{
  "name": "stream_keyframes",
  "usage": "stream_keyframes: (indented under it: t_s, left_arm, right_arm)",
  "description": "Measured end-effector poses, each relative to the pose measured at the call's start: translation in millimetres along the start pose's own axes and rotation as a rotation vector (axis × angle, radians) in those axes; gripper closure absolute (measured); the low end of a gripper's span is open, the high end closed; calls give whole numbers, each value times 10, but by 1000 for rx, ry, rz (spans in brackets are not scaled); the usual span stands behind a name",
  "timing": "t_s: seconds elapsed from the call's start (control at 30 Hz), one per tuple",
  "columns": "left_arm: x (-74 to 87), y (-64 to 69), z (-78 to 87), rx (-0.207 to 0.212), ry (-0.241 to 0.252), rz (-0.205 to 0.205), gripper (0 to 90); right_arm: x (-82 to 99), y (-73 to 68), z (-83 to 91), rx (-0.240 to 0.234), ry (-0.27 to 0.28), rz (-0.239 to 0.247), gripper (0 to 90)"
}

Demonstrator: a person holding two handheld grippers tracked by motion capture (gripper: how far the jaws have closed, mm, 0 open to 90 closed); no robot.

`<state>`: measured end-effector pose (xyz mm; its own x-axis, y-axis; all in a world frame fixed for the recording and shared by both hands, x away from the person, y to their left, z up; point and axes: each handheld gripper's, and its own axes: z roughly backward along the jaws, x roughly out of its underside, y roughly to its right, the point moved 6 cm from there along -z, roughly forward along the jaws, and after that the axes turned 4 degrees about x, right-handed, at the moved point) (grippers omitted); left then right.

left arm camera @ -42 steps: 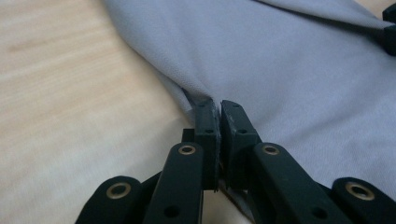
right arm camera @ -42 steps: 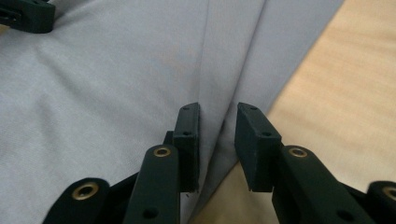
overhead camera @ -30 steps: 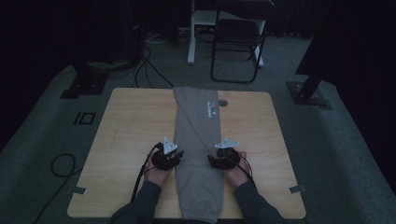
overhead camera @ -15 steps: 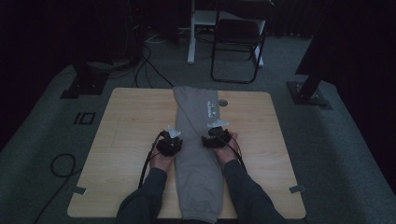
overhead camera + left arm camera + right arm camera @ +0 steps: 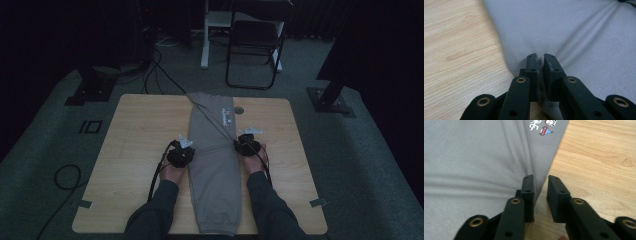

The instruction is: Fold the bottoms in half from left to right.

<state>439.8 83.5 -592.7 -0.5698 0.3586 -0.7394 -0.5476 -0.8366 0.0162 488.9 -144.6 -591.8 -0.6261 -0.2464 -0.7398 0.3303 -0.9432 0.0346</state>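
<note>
**Side pinch on folded trousers: weak on the right**

Grey trousers (image 5: 215, 165) flat on the wooden table (image 5: 135, 130), folded into one narrow strip down the middle. Long axis from the near edge straight to the far edge. End with the small print (image 5: 226, 117) pointing away from the person, plain end at the near edge and slightly over it. Which end is the waist: cannot tell.

Left gripper (image 5: 181, 152) at the strip's left edge, about midway along. Jaws just been closing, now nearly together with a ridge of cloth pinched between them (only a thin slit left in the left gripper view).

Right gripper (image 5: 248, 145) at the right edge, opposite. Jaws also just been closing, but a clear gap remains. Cloth edge against one pad, bare wood showing beside the other. Not yet a grip.

Risks, as judged:
- Lifting now: right edge likely to slip out, strip swinging off the left pinch and unfolding.
- Right jaws closing beside the hem: catching only the top layer, or none, so the layers separate.
- Left bite shallow: thin ridge could pull free under the weight.
- Uneven pull: strip skewed off its near-to-far line.
</note>
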Motion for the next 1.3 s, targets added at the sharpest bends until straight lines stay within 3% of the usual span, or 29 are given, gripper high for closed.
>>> stream_keyframes:
  t_s: [0.13, 0.33, 0.53, 0.67, 0.77, 0.83, 0.97, 1.13, 1.3]
  left_arm:
    - [14, 1, 18, 15, -4, -1, 862]
    - [145, 104, 159, 44, -7, -6, 866]
    - [349, 354, 379, 85, -15, -35, 866]
    - [471, 510, 530, 105, -50, -77, 864]
    - [501, 556, 591, 119, -67, -96, 833]
    - [454, 536, 601, 132, -26, -95, 747]
    - [237, 380, 542, 88, 29, -67, 646]
    - [-26, 105, 275, 28, 33, 25, 620]
    - [-155, -46, 11, -12, -4, 51, 618]
  right_arm:
    - [14, -39, 20, -10, -4, 24, 869]
    - [140, -104, 157, -45, -5, 50, 891]
    - [380, -149, 415, -115, -9, 51, 889]
    - [517, -182, 577, -156, -32, 57, 875]
    - [604, -190, 683, -183, -46, 62, 807]
    - [610, -173, 696, -166, -34, 105, 670]
    - [454, -206, 631, -177, 6, 143, 531]
    - [122, -304, 456, -186, 50, 157, 524]
    - [-172, -420, 158, -214, 43, 132, 541]
